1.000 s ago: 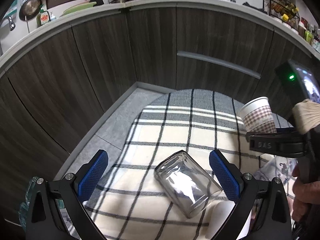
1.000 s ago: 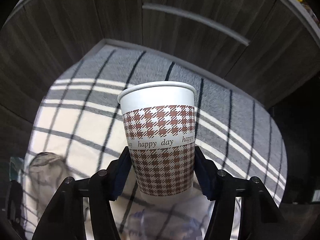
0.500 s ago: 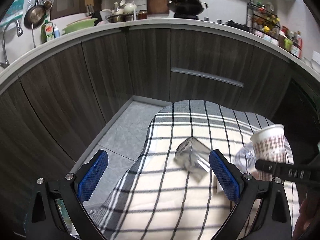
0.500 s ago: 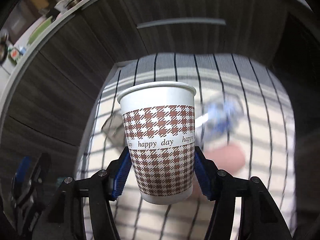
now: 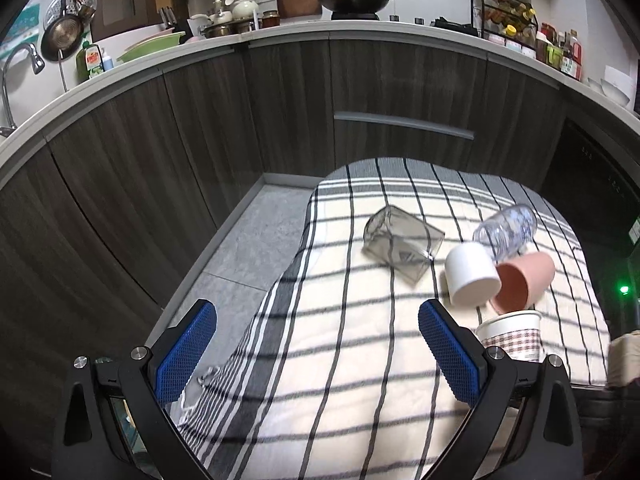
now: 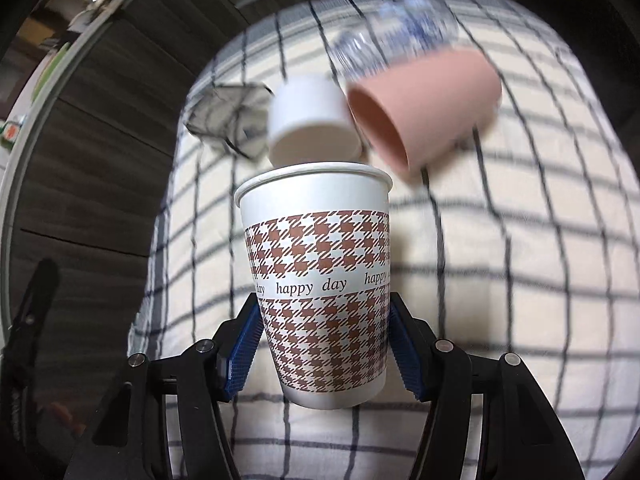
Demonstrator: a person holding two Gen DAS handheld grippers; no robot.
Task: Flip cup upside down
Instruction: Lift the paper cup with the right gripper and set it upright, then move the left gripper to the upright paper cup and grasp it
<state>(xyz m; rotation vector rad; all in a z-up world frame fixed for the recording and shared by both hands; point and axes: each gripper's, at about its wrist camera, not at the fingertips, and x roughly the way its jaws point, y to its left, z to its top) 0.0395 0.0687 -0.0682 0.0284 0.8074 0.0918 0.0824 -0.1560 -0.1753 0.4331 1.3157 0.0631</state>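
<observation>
**Right now: paper cup up off the cloth in my right tongs**

Starting at my left, my left gripper (image 5: 316,356) hangs spread wide with nothing between its blue pads (image 5: 186,350); below it lies the edge of the checked cloth (image 5: 360,380) and, further left, grey floor tile (image 5: 256,240) running along the dark cabinet fronts (image 5: 200,140).

Moving across the cloth, a clear square glass jar (image 5: 402,246) lies on its side. Just beside it to the right is a white cup (image 5: 472,274), also on its side, its mouth turned toward me. Touching that is a pink cup (image 5: 526,280), tipped over with its opening toward the white one. Behind those two lies a clear glass with a blue pattern (image 5: 506,230), too blurred in the right wrist view to say more about it.

Furthest right, my right gripper (image 6: 322,354) is closed onto the paper cup (image 6: 320,288), pads pressed against its lower half on either side. The cup, checked brown and white with "happy day" on a band, stands upright with its rim on top, held clear above the cloth, nearer to me than the white and pink cups.
</observation>
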